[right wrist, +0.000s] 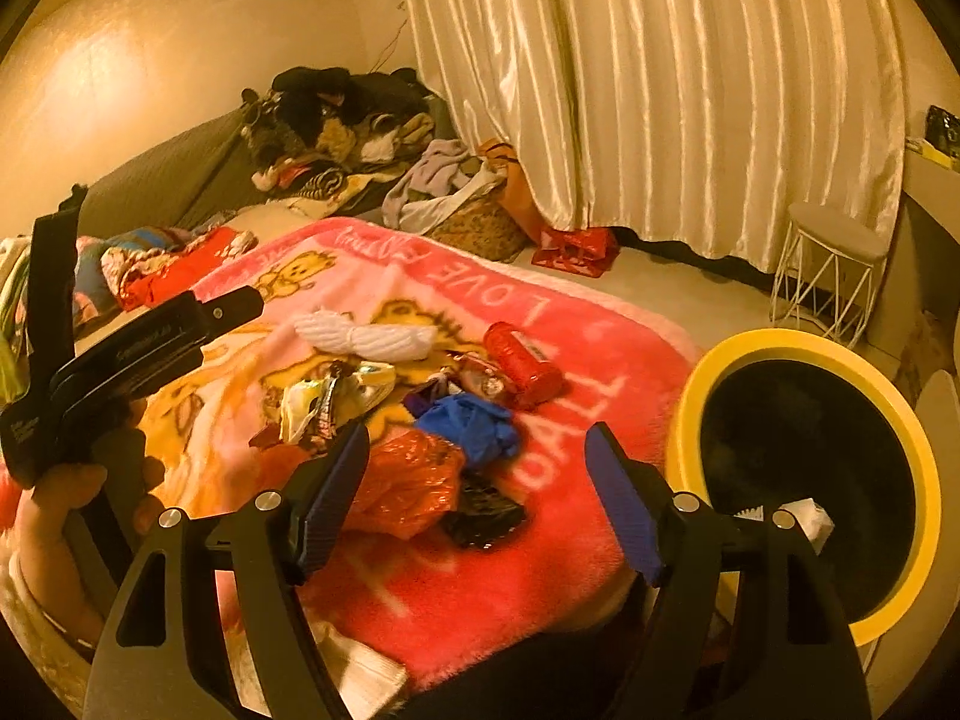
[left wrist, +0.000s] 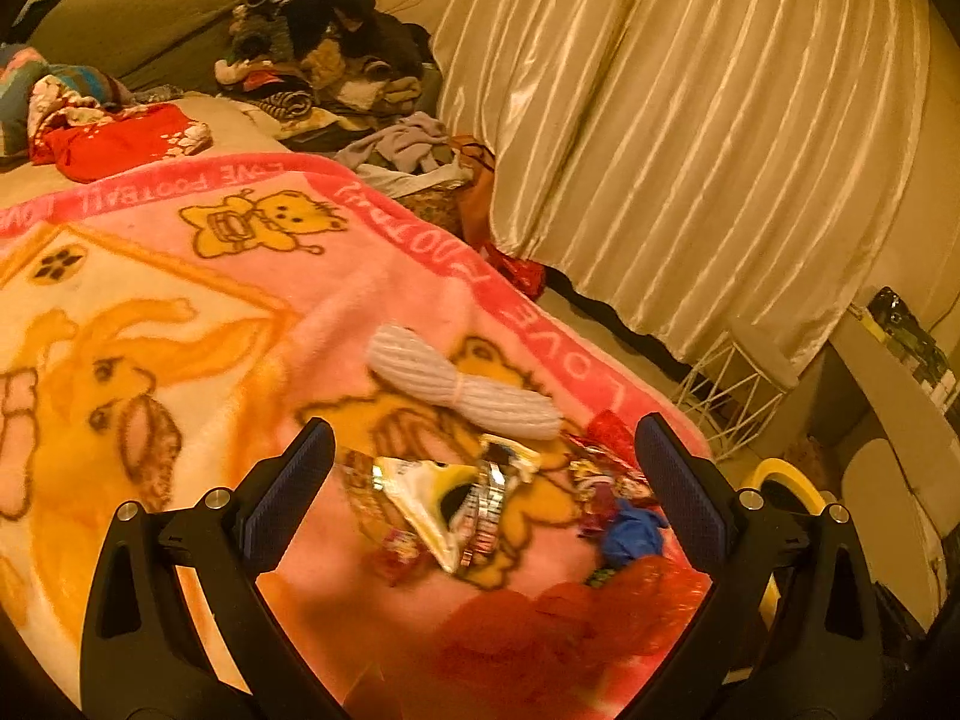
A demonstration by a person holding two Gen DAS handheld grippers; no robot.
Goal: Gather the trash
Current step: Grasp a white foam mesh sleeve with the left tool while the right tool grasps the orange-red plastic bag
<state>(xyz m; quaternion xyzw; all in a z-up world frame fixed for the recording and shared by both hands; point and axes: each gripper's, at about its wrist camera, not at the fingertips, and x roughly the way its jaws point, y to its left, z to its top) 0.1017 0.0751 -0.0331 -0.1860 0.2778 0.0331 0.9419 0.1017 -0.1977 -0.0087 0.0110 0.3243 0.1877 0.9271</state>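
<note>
Both grippers, left (left wrist: pixel 480 480) and right (right wrist: pixel 477 480), gaped wide, empty. Wrapper pile (right wrist: pixel 384 396) sat near pink blanket's (right wrist: pixel 600 348) corner edge; yellow-rimmed bin (right wrist: pixel 708 372) just beside that edge.

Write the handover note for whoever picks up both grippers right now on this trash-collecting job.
Left gripper: open, empty, hovering over the yellow-white wrappers.
Right gripper: open, empty, above the orange plastic bag.
Trash lies in a cluster on the pink blanket: blue crumpled piece, red cylinder, black wrapper, white bundle.
Yellow-rimmed bin stands beside the bed on the right; some white scrap is inside.
Left: nearly everything on the blanket.
</note>
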